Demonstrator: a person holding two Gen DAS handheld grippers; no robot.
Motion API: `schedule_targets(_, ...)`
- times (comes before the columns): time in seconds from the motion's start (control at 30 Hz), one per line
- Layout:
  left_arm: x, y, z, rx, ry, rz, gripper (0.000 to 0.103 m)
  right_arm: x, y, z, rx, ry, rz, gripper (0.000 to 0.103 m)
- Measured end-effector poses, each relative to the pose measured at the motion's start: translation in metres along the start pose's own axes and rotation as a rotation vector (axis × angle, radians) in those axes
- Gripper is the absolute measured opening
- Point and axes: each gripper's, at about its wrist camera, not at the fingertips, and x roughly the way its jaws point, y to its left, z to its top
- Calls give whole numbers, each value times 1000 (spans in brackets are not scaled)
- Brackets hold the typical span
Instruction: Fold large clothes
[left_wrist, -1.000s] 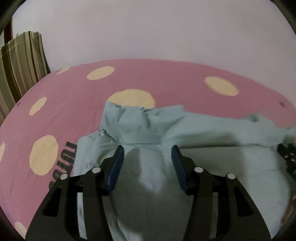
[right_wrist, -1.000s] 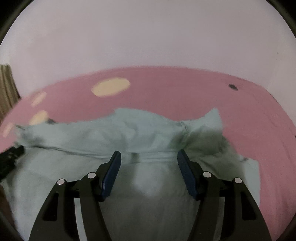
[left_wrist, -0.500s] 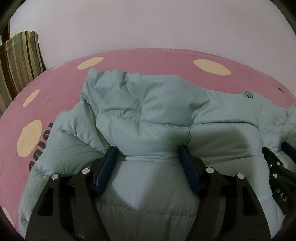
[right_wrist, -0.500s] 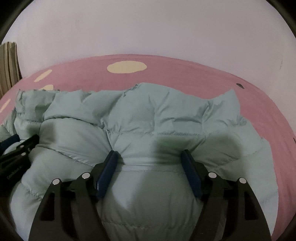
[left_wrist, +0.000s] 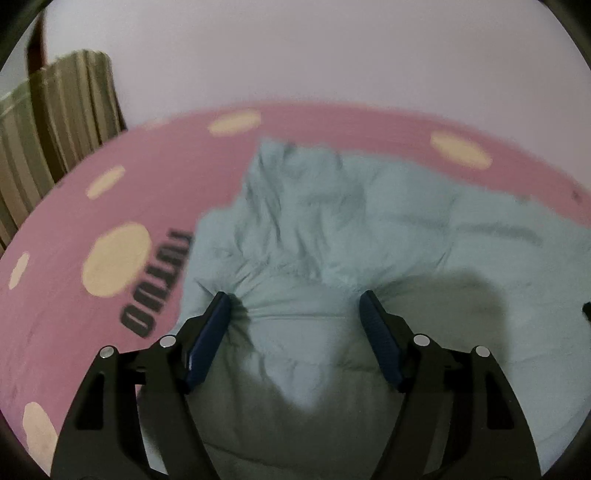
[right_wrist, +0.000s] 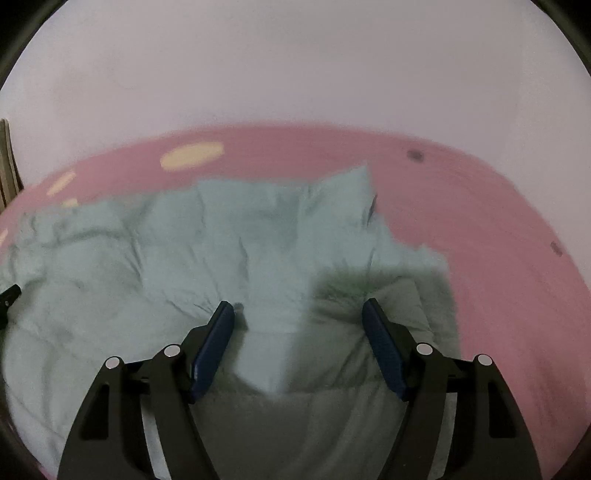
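A pale green puffy jacket (left_wrist: 332, 229) lies bunched on a pink bed sheet (left_wrist: 155, 192) with yellow dots. My left gripper (left_wrist: 295, 306) is open, its blue pads (left_wrist: 210, 332) pressed into the jacket's left part, with fabric bulging between them. In the right wrist view the same jacket (right_wrist: 221, 251) fills the middle. My right gripper (right_wrist: 299, 317) is open too, with padded fabric between its jaws near the jacket's right edge. The other gripper's black tip (right_wrist: 9, 295) shows at the far left edge.
A pale wall (left_wrist: 295, 55) rises right behind the bed. A striped brown cushion (left_wrist: 55, 122) stands at the bed's left end. Black lettering (left_wrist: 155, 280) is printed on the sheet left of the jacket. Bare pink sheet (right_wrist: 498, 240) lies right of the jacket.
The jacket has dropped lower and flatter onto the sheet, and more pink sheet shows behind it. Both grippers stay open around the fabric, and both views are motion-blurred now.
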Motion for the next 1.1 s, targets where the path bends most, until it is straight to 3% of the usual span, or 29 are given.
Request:
schedule_targets(0.1, 9, -4, -2, 23, 17, 15, 75, 15, 1, -2, -13, 33, 0, 75)
schedule_targets(0.23, -12, 18, 8, -48, 49, -32, 75, -5, -20, 3, 42, 16, 56, 75)
schedule_targets(0.33, -31, 49, 3, -127, 24, -21, 92, -23, -44, -1, 113, 4, 64, 82)
schedule_targets(0.47, -29, 81, -9, -190, 76, -41, 93, -17, -67, 0, 170, 50, 41, 83)
schedule_targets(0.63, -10, 94, -28, -292, 177, -161, 95, 0, -84, -9, 250, 123, 83, 86)
schedule_targets(0.7, -12, 93, -30, -305, 156, -179, 93, 5, -83, -13, 277, 150, 117, 87)
schedule_targets(0.73, -12, 90, -30, -292, 153, -190, 89, 5, -83, -14, 283, 151, 121, 86)
schedule_targets(0.77, -13, 87, -30, -279, 152, -203, 70, 6, -82, -15, 274, 148, 120, 86)
schedule_targets(0.9, -17, 73, -26, -234, 148, -262, 31, 4, -76, -16, 243, 144, 169, 45)
schedule_targets(0.93, -20, 71, -26, -225, 143, -260, 29, 1, -71, -15, 237, 145, 179, 35)
schedule_targets(1.0, -24, 69, -27, -210, 132, -265, 19, -5, -64, -11, 228, 142, 199, 27)
schedule_targets(1.1, -37, 68, -26, -202, 114, -266, 14, -21, -63, -13, 234, 134, 220, 20)
